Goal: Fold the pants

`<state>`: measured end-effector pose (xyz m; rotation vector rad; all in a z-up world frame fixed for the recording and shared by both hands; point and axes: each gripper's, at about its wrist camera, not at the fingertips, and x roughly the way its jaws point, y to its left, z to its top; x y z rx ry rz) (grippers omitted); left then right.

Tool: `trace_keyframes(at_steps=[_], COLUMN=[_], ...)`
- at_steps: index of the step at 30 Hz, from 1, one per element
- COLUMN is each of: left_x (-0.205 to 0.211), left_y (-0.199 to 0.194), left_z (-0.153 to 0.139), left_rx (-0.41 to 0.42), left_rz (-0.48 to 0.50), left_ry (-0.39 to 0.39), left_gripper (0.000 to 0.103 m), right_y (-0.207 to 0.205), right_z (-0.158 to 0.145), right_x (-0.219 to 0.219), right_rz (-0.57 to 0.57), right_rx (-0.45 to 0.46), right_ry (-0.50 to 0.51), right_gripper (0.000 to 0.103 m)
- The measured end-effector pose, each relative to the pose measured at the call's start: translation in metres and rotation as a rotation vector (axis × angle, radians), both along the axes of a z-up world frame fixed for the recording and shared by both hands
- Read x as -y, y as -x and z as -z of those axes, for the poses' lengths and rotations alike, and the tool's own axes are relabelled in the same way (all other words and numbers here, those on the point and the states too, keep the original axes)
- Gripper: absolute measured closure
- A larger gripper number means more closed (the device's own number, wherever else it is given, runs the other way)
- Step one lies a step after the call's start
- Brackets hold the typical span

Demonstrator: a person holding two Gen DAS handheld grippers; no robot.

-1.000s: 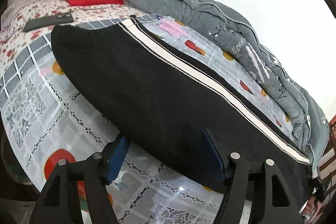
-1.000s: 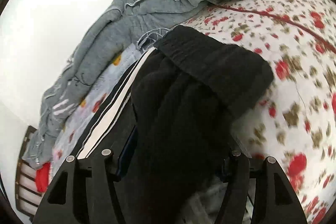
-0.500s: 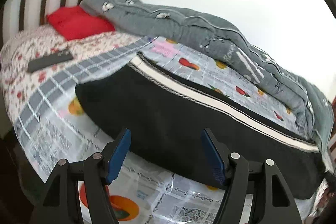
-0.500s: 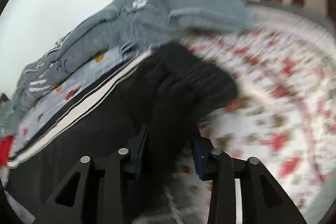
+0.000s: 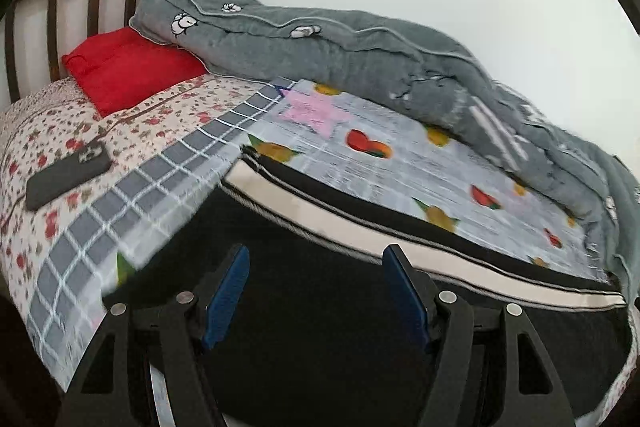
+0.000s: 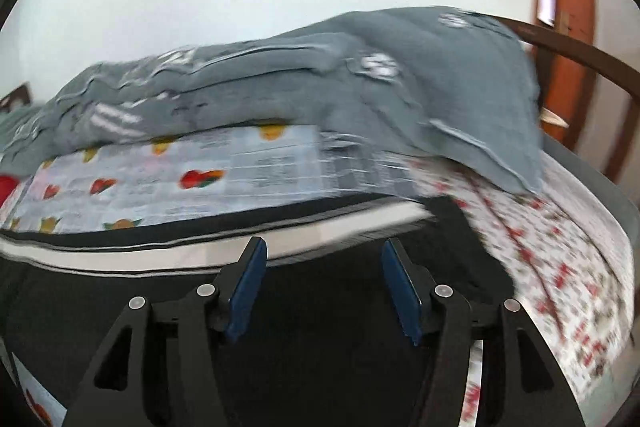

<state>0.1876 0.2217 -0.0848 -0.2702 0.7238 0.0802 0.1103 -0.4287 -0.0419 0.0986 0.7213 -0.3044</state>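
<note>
Black pants [image 5: 320,307] w/ white side stripe lie flat along the bed's near edge, on a fruit-print sheet [image 5: 400,163].

L gripper [image 5: 316,291] sits over the dark fabric, jaws spread, nothing pinched; stripe runs just past its fingertips.

R gripper [image 6: 322,279] over the other end of the pants [image 6: 320,347], jaws opening, pads apart and clear of cloth as far as the blurred view shows. Stripe crosses right beyond its tips.

Grey quilt [image 5: 360,55] bunched along the wall, well apart from both. Phone [image 5: 68,171] on floral sheet to L.
</note>
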Motion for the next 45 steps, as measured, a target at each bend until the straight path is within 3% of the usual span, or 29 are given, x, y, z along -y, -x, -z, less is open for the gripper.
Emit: trace_keyframes(at_steps=[6,9,13,14,16,19,22,28,30,31,32,34,38,42,45], left_x=[-0.021,-0.026,-0.042,-0.048,-0.054,-0.054,-0.053,-0.060,-0.062,-0.062,-0.063,-0.066,-0.069,-0.067,-0.063], left_y=[-0.063,-0.095,-0.126,-0.130,-0.132,-0.124,-0.122,-0.117,-0.112,-0.109,-0.104,-0.096,-0.093,-0.110,-0.124], left_z=[0.018,0.030,0.047,0.051,0.055,0.052,0.050,0.047,0.043,0.041,0.039,0.033,0.022,0.025,0.042], left_rx=[-0.089,-0.130,-0.197,-0.198,-0.190,-0.123,-0.101,-0.069,-0.049,-0.040,-0.018,0.023,0.078,0.048,-0.049], left_rz=[-0.027,-0.020,-0.047,-0.061,-0.045,-0.037,-0.041,-0.050,-0.045,-0.039,-0.035,-0.033,-0.022,-0.038,-0.059], left_ry=[-0.069,-0.141,-0.159,-0.138,-0.097,-0.103,-0.118,-0.067,-0.051,-0.048,-0.039,-0.018,0.011,-0.016,-0.061], left_gripper=[0.039,0.039,0.039,0.039,0.059,0.076,0.077,0.078,0.080,0.081,0.081,0.082,0.082,0.082,0.082], right_y=[-0.048,-0.068,-0.092,-0.097,-0.103,-0.112,-0.124,-0.154,-0.155,-0.152,-0.146,-0.138,-0.128,-0.140,-0.153], right_z=[0.015,0.025,0.038,0.040,0.043,0.047,0.051,0.080,0.095,0.098,0.098,0.092,0.070,0.069,0.083], right_x=[-0.034,-0.040,-0.044,-0.045,-0.045,-0.051,-0.064,-0.090,-0.100,-0.104,-0.108,-0.110,-0.092,-0.092,-0.094], right_rz=[-0.095,-0.125,-0.145,-0.152,-0.179,-0.261,-0.371,-0.495,-0.533,-0.556,-0.564,-0.579,-0.578,-0.558,-0.534], right_rx=[-0.040,-0.061,-0.099,-0.106,-0.114,-0.128,-0.144,-0.247,-0.292,-0.286,-0.260,-0.227,-0.121,-0.122,-0.167], right_ry=[0.031,0.030,0.047,0.049,0.048,0.039,0.038,0.064,0.094,0.115,0.145,0.154,0.068,0.064,0.056], right_gripper=[0.044,0.044,0.044,0.044,0.044,0.042,0.036,0.036,0.046,0.069,0.098,0.099,0.100,0.100,0.100])
